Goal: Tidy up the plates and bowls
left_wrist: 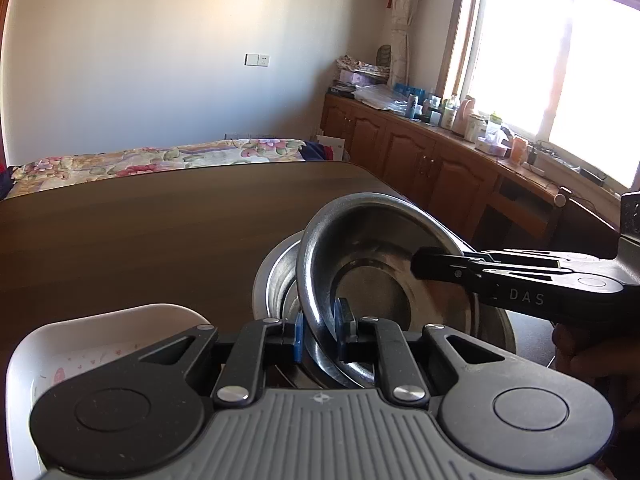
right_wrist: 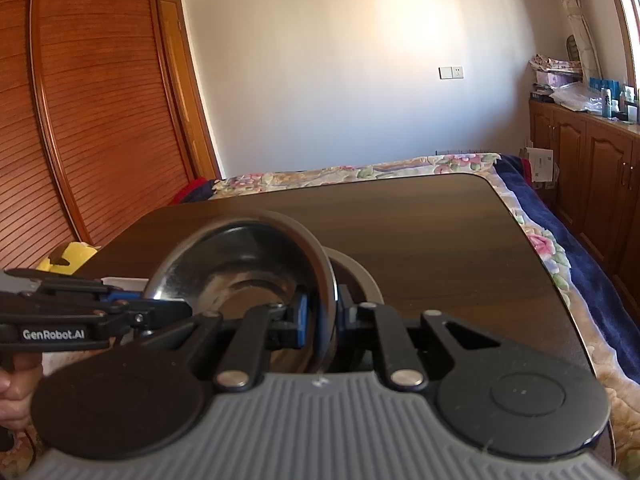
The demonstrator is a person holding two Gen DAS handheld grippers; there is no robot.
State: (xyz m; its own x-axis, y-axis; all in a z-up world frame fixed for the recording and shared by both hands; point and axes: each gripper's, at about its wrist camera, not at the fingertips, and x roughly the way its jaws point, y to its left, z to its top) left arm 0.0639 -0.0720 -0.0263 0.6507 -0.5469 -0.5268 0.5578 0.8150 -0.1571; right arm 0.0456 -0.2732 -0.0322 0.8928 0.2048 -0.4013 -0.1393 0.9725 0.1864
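Steel bowl [left_wrist: 372, 280] tilted, both grippers clamped on rim: left gripper [left_wrist: 320, 332], right gripper [right_wrist: 320, 320]. Likely light, stiff, slick; rim best hold.

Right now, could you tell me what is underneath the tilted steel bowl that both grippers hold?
A second steel bowl sits on the table beneath the tilted bowl. Only its rim and part of its wall show; its inside is mostly covered.
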